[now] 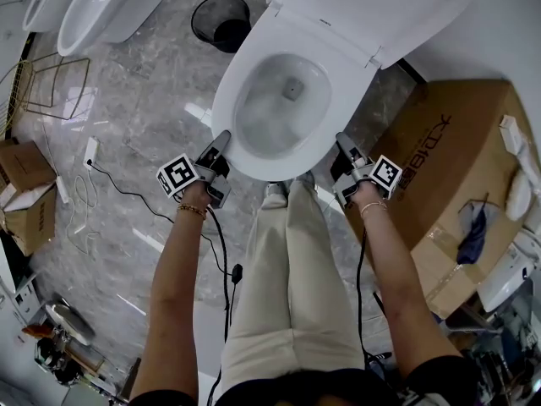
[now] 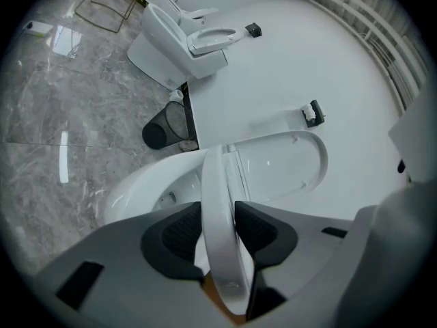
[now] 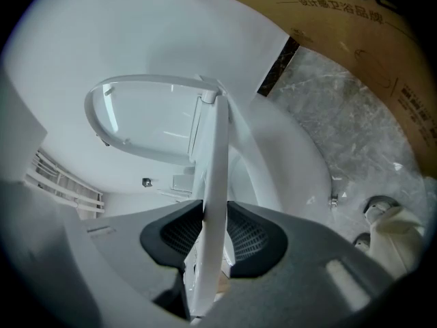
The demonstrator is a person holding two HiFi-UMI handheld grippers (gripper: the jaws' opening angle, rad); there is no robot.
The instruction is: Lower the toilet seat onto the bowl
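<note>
The left tongs (image 1: 221, 137) and right tongs (image 1: 342, 140) each clench one side of the white oval plastic toilet seat (image 2: 220, 203); the seat sits tilted between the raised white lid (image 1: 355, 7) and the white ceramic bowl (image 2: 136, 190); lowering appears well advanced, final contact outstanding.

A round black mesh bin (image 1: 221, 21) stands on the grey marble floor (image 1: 144, 117). A big brown cardboard box (image 1: 456, 159) sits at the right, with a dark blue cloth (image 1: 473, 237) on it. At the left are a thin gold wire frame (image 1: 46, 83), a white plug strip (image 1: 90, 150) and smaller brown boxes (image 1: 32, 201).
</note>
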